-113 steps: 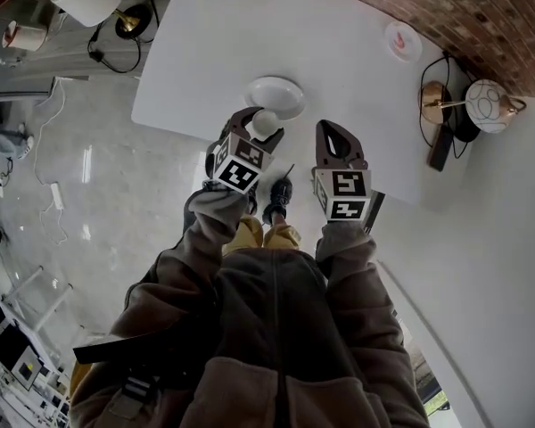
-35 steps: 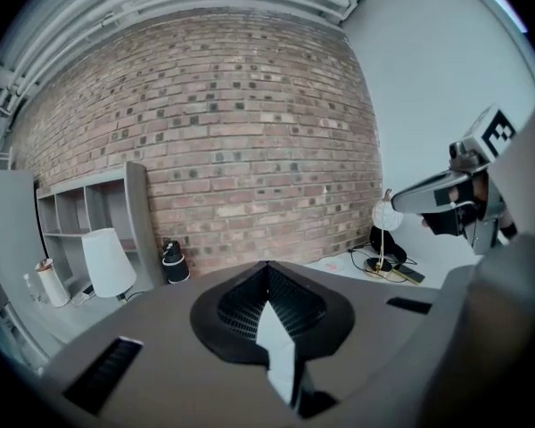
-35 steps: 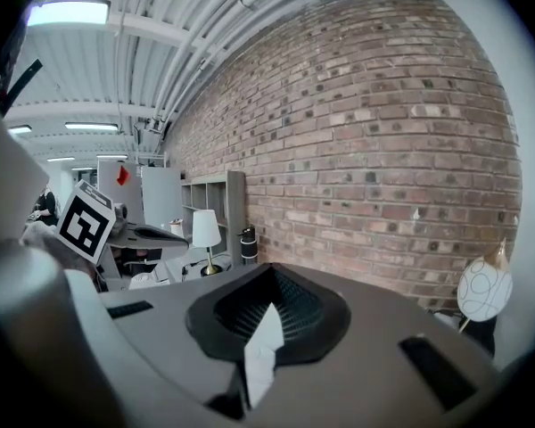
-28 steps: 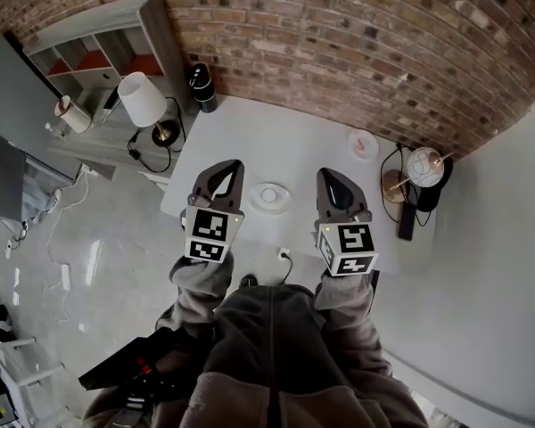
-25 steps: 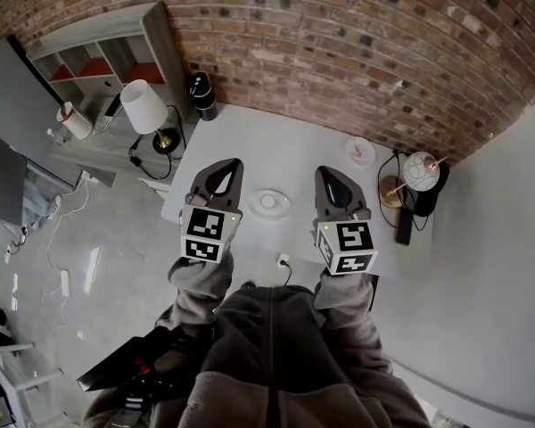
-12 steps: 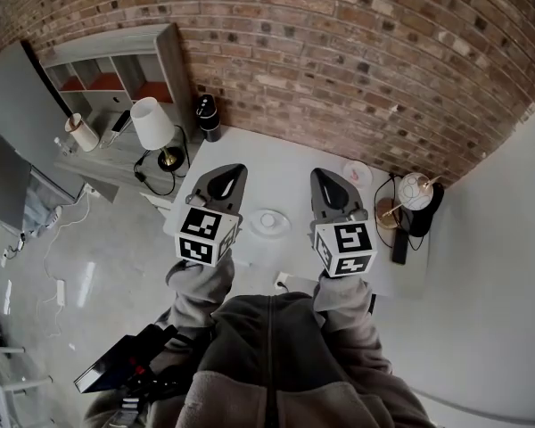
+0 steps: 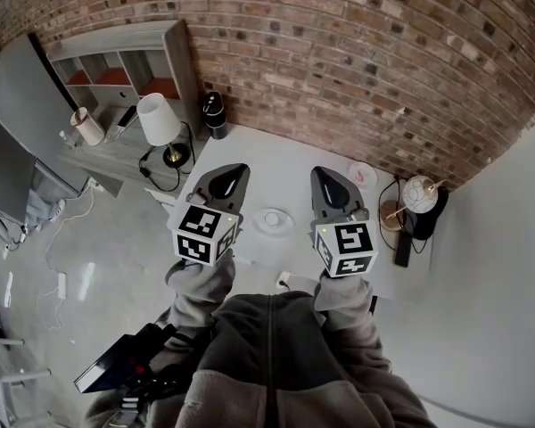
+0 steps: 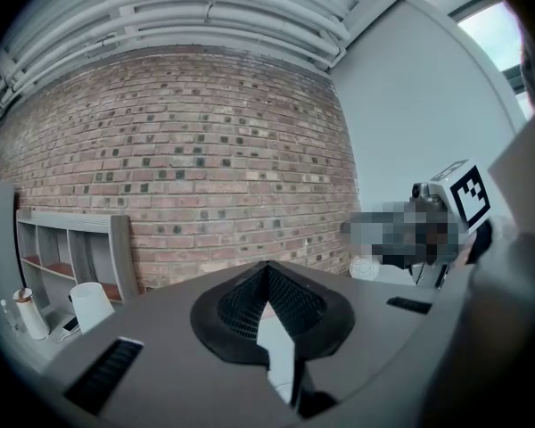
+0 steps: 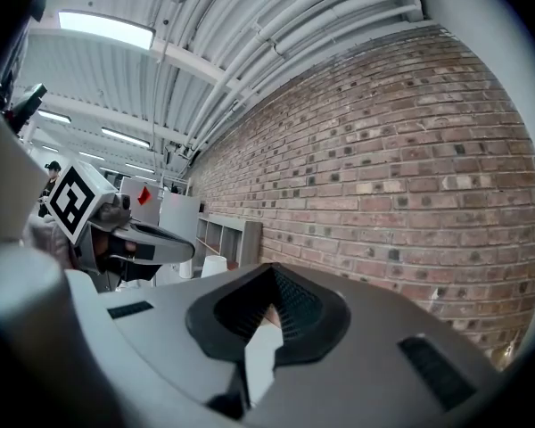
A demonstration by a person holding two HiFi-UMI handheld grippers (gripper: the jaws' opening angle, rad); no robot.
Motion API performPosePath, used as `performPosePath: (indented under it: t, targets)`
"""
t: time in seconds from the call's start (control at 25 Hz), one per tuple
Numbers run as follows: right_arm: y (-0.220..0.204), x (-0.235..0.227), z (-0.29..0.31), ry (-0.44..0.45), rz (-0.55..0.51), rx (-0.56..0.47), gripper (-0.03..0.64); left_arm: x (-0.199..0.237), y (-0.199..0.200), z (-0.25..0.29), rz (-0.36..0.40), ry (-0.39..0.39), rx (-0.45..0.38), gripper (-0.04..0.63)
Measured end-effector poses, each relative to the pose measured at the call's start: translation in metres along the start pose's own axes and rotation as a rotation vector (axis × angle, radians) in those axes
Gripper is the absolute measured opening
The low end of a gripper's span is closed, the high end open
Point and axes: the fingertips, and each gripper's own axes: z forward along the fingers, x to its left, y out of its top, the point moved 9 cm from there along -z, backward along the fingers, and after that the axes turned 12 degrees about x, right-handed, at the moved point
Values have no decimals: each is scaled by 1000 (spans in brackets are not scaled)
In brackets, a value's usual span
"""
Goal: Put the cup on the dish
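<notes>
A small white cup (image 7: 271, 217) stands on the white dish (image 7: 259, 226) near the front edge of the white table (image 7: 276, 163). Both grippers are raised well above the table, one on each side of the dish. My left gripper (image 7: 234, 171) is shut and holds nothing. My right gripper (image 7: 322, 175) is likewise shut and empty. In the left gripper view the shut jaw tips (image 8: 267, 267) point at the brick wall. The right gripper view shows its closed tips (image 9: 272, 270) aimed at the wall too. Neither gripper view shows the cup or the dish.
On the table stand a black cylinder (image 7: 215, 114) at the back left and a small round plate (image 7: 363, 175) at the back right. A white-shaded lamp (image 7: 158, 119) and a grey shelf unit (image 7: 116, 69) are left of it. A globe lamp (image 7: 421, 193) sits right.
Earlier my left gripper was down at the cup by the dish; now the cup rests on the dish and both grippers are raised. The view has pulled back, showing more wall.
</notes>
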Motion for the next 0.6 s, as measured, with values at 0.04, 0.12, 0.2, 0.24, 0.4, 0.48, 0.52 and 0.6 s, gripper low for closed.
performPosePath:
  t: [0.04, 0.12, 0.2, 0.24, 0.4, 0.48, 0.52, 0.6]
  targets:
    - [0, 1, 0, 3, -1, -1, 0, 0, -1, -1, 0, 1, 4, 5]
    - [-1, 2, 2, 8, -3, -2, 0, 2, -2, -1, 0, 1, 8, 5]
    - [-2, 4, 4, 9, -4, -3, 0, 4, -4, -2, 0, -2, 13, 5]
    - [-2, 5, 4, 9, -4, -4, 0, 5, -5, -2, 0, -4, 16, 5]
    - [-2, 8, 9, 9, -6, -6, 0, 9, -8, -1, -2, -15, 18, 5]
    - [-3, 11, 11, 10, -9, -5, 0, 12, -10, -1, -2, -17, 15, 5]
    - [-3, 12, 13, 10, -10, -5, 0, 14, -11, -1, -2, -18, 14, 5]
    - [-4, 15, 17, 9, -12, -6, 0, 18, -14, 0, -2, -21, 12, 5]
